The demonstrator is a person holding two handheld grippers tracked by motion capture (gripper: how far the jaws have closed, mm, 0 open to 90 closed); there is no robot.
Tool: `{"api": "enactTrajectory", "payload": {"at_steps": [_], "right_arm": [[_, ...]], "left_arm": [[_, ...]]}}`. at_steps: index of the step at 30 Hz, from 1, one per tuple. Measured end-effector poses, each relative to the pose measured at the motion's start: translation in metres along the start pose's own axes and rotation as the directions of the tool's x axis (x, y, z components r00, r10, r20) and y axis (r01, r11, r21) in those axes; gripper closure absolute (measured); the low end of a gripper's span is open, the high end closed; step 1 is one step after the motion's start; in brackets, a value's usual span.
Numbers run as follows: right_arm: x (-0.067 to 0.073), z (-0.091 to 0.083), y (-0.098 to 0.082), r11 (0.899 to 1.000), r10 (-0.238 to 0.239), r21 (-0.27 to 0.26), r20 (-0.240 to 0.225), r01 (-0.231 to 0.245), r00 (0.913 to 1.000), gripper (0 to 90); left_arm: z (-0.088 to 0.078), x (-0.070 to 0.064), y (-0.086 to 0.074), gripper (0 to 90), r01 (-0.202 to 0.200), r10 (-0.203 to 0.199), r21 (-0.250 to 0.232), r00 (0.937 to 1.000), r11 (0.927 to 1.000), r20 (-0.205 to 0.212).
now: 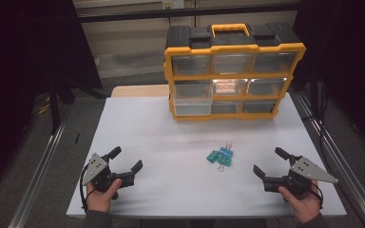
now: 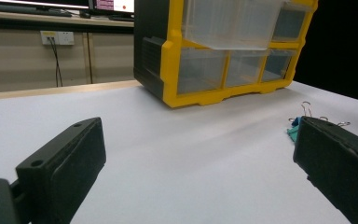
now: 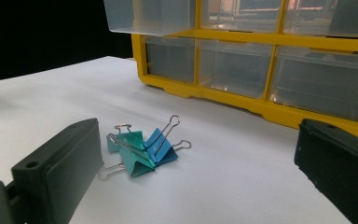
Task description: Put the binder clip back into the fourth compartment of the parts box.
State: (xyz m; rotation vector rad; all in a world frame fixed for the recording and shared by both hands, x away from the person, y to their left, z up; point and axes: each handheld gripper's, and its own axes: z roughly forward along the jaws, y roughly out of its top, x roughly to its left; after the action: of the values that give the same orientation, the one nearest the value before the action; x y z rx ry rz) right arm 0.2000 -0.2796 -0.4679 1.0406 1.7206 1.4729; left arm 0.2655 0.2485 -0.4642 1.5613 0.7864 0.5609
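- High view: my left gripper [image 1: 124, 159] and right gripper [image 1: 268, 161] both have fingers apart, nothing held. Binder clips [image 1: 220, 157] lie clumped mid-bench, at 10 o'clock from the right gripper.
- Left gripper view: clips [image 2: 294, 129] peek past my right finger [image 2: 338, 163]; a blind reach could shove them.
- Right gripper view: clips [image 3: 142, 149] tangled, wire handles interlocked; I may lift several, or one slips.

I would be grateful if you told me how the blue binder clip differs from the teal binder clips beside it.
The blue binder clip is bright blue; the teal binder clips are green-teal. There is one blue clip, but at least two teal ones. In the right gripper view the blue clip sits farther back, the teal clips nearer the jaws. All share silver wire handles and touch in one cluster.
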Motion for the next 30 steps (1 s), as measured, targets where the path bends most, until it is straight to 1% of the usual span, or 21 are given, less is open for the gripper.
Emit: {"api": "enactTrajectory", "payload": {"at_steps": [1, 4, 5, 6, 7, 9, 10, 11, 12, 13, 15, 16, 18, 19, 20, 21, 22, 24, 25, 27, 30], "right_arm": [[0.000, 0.000, 0.000, 1.000, 0.000, 0.000, -0.002, 0.000, 1.0000, 0.3], [0.000, 0.000, 0.000, 1.000, 0.001, 0.001, -0.002, -0.001, 1.0000, 0.3], [0.001, 0.000, 0.000, 1.000, 0.001, 0.002, -0.002, -0.001, 1.0000, 0.3], [0.001, 0.000, 0.000, 1.000, -0.001, 0.004, -0.005, 0.001, 1.0000, 0.4], [0.001, 0.000, 0.000, 1.000, -0.003, 0.005, -0.008, 0.003, 1.0000, 0.4], [0.001, 0.000, 0.000, 1.000, -0.004, 0.005, -0.009, 0.004, 1.0000, 0.4], [0.001, 0.000, 0.000, 1.000, -0.001, 0.007, -0.009, 0.001, 1.0000, 0.4], [0.001, 0.000, 0.000, 1.000, 0.000, 0.006, -0.009, 0.000, 1.0000, 0.4], [0.001, 0.000, 0.000, 1.000, -0.001, 0.007, -0.009, 0.001, 1.0000, 0.4], [0.001, 0.000, 0.000, 1.000, -0.001, 0.007, -0.009, 0.001, 1.0000, 0.4], [0.001, 0.000, 0.000, 1.000, -0.002, 0.005, -0.010, 0.002, 0.9999, 0.4], [0.001, 0.000, 0.000, 1.000, 0.010, 0.001, 0.000, -0.010, 1.0000, 0.4], [0.000, 0.000, 0.000, 1.000, 0.003, 0.002, -0.007, -0.003, 1.0000, 0.4], [0.000, 0.000, 0.000, 1.000, 0.001, 0.001, -0.010, -0.001, 1.0000, 0.4], [0.000, 0.000, 0.000, 1.000, 0.001, 0.000, -0.007, -0.001, 1.0000, 0.4], [0.000, 0.000, 0.000, 1.000, -0.001, -0.001, -0.012, 0.001, 0.9999, 0.4], [0.000, 0.000, 0.000, 1.000, 0.002, 0.003, -0.015, -0.002, 0.9999, 0.5], [0.000, 0.000, 0.000, 1.000, 0.004, 0.001, -0.014, -0.004, 0.9999, 0.5], [0.000, 0.000, 0.000, 1.000, 0.004, 0.001, -0.012, -0.004, 0.9999, 0.4], [0.000, 0.000, 0.000, 1.000, 0.003, 0.000, -0.016, -0.003, 0.9999, 0.5], [0.000, 0.000, 0.000, 1.000, 0.003, 0.000, -0.014, -0.003, 0.9999, 0.5]], "left_arm": [[0.001, -0.001, 0.000, 2.3, 0.014, -0.014, -0.004, 0.9998, 0.9999, -0.011], [0.001, -0.001, 0.000, 2.3, 0.011, -0.011, -0.002, 0.9999, 0.9999, -0.009], [0.001, -0.001, 0.000, 2.3, -0.006, 0.006, 0.013, 1.0000, 0.9999, -0.006], [0.002, -0.002, 0.000, 2.3, 0.011, -0.011, 0.002, 0.9999, 0.9999, -0.004], [0.002, -0.003, -0.001, 2.3, 0.008, -0.008, 0.010, 0.9999, 0.9999, -0.008], [0.004, -0.004, -0.001, 2.3, 0.007, -0.008, 0.013, 0.9999, 0.9999, 0.009], [0.005, -0.004, -0.001, 2.3, 0.008, -0.008, 0.015, 1.0000, 0.9998, -0.002], [0.006, -0.004, -0.001, 2.3, 0.017, -0.017, 0.012, 0.9998, 0.9998, 0.011], [0.006, -0.004, -0.001, 2.2, 0.006, -0.006, 0.024, 0.9999, 0.9997, 0.016], [0.007, -0.005, -0.001, 2.2, 0.017, -0.017, 0.018, 0.9998, 0.9997, 0.014], [0.009, -0.006, -0.002, 2.2, 0.019, -0.019, 0.021, 0.9997, 0.9996, 0.012], [0.011, -0.008, -0.002, 2.2, 0.019, -0.019, 0.034, 0.9998, 0.9992, 0.011], [0.013, -0.008, -0.002, 2.2, 0.020, -0.020, 0.029, 0.9997, 0.9994, 0.012], [0.014, -0.009, -0.001, 2.2, 0.012, -0.013, 0.035, 0.9999, 0.9993, 0.009], [0.015, -0.009, -0.001, 2.1, 0.003, -0.004, 0.046, 0.9998, 0.9990, 0.018], [0.017, -0.009, -0.001, 2.1, -0.001, 0.000, 0.046, 0.9997, 0.9989, 0.023], [0.019, -0.011, 0.000, 2.0, 0.007, -0.008, 0.051, 0.9998, 0.9987, 0.019], [0.024, -0.013, 0.000, 1.9, 0.012, -0.014, 0.056, 0.9993, 0.9984, 0.036], [0.026, -0.014, 0.001, 1.9, 0.010, -0.012, 0.057, 0.9995, 0.9983, 0.030], [0.031, -0.016, 0.003, 1.9, 0.013, -0.015, 0.055, 0.9993, 0.9984, 0.035], [0.042, -0.021, 0.006, 1.9, 0.015, -0.018, 0.066, 0.9985, 0.9977, 0.051]]}}
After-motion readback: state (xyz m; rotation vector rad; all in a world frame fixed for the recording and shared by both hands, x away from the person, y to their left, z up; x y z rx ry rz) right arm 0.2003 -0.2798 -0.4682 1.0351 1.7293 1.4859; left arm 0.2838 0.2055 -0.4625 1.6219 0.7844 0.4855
